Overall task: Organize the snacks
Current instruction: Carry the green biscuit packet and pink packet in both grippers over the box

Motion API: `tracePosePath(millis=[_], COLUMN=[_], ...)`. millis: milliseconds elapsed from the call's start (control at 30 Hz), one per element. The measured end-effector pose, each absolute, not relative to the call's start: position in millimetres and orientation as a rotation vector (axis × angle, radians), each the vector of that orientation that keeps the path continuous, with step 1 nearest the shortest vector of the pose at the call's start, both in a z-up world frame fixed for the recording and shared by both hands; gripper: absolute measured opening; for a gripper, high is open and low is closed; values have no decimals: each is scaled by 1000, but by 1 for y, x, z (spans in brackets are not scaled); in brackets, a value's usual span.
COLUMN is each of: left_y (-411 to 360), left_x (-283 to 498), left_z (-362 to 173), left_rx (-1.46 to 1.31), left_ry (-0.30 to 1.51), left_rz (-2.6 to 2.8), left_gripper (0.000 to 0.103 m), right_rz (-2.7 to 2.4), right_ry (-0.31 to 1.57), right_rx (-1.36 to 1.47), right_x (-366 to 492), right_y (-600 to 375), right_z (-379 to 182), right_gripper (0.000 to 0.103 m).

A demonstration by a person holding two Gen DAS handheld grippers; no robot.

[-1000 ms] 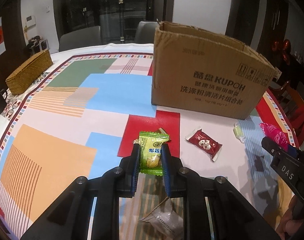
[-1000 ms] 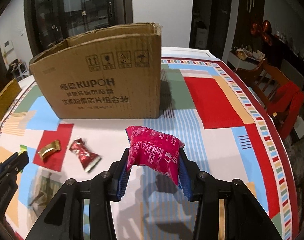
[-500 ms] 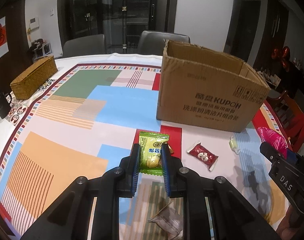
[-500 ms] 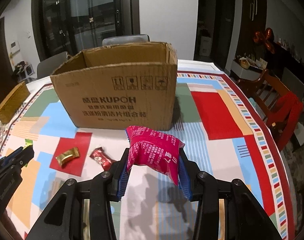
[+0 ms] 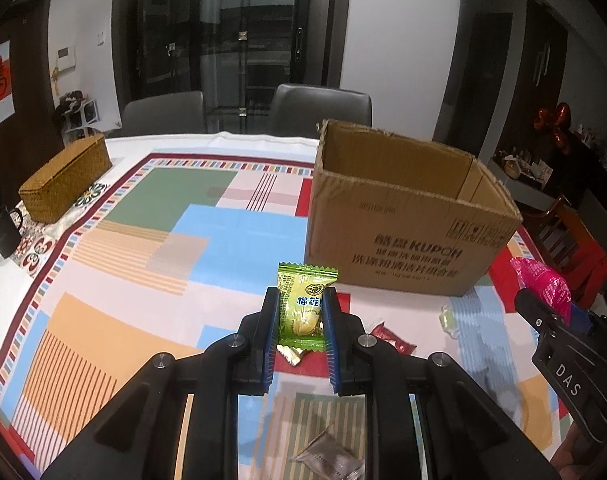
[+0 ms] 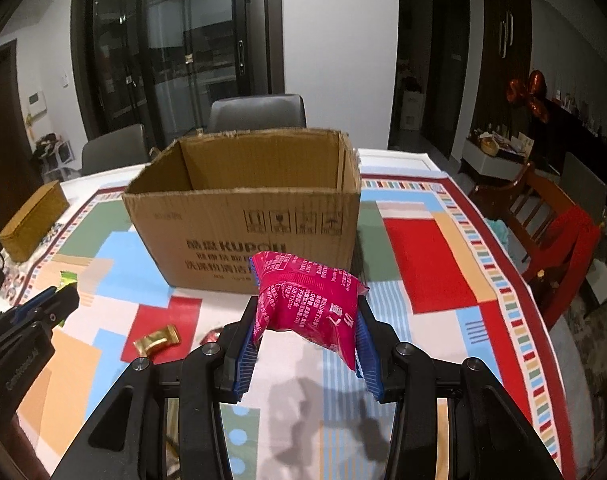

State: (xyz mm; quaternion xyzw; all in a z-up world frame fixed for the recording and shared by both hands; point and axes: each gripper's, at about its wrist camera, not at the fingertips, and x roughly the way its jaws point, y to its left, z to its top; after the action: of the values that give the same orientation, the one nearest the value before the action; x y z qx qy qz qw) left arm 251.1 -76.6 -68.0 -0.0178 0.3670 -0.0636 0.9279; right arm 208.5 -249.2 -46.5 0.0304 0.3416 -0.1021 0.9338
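Note:
My left gripper (image 5: 301, 310) is shut on a green snack packet (image 5: 303, 304) and holds it above the table, in front of the open cardboard box (image 5: 407, 216). My right gripper (image 6: 307, 316) is shut on a pink snack bag (image 6: 307, 300), held in the air in front of the same box (image 6: 243, 208). The pink bag also shows at the right of the left wrist view (image 5: 543, 286). On the tablecloth lie a gold candy (image 6: 157, 340), a red candy (image 5: 391, 338), a pale candy (image 5: 449, 318) and a clear wrapper (image 5: 329, 458).
A woven basket (image 5: 63, 178) and a black mug (image 5: 1, 230) stand at the table's left edge. Grey chairs (image 5: 319, 110) stand behind the table, and a wooden chair with a red cushion (image 6: 559, 232) on the right.
Both grippers have risen with their snacks. The box's open top and inside walls have come into view. The loose candies have stayed on the cloth.

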Motion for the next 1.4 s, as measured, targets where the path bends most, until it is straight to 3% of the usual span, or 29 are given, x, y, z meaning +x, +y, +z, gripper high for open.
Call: tracePosePath(millis=[1400], left_y=[-111], left_x=[334], left_z=[0], left_rx=[51], left_ry=[648], left_rz=[-242], left_gripper=[21], right_rz=[-188], right_ry=[588], right_rx=[25], right_x=[267], right_y=[-257], right_z=[10], right_gripper=[45])
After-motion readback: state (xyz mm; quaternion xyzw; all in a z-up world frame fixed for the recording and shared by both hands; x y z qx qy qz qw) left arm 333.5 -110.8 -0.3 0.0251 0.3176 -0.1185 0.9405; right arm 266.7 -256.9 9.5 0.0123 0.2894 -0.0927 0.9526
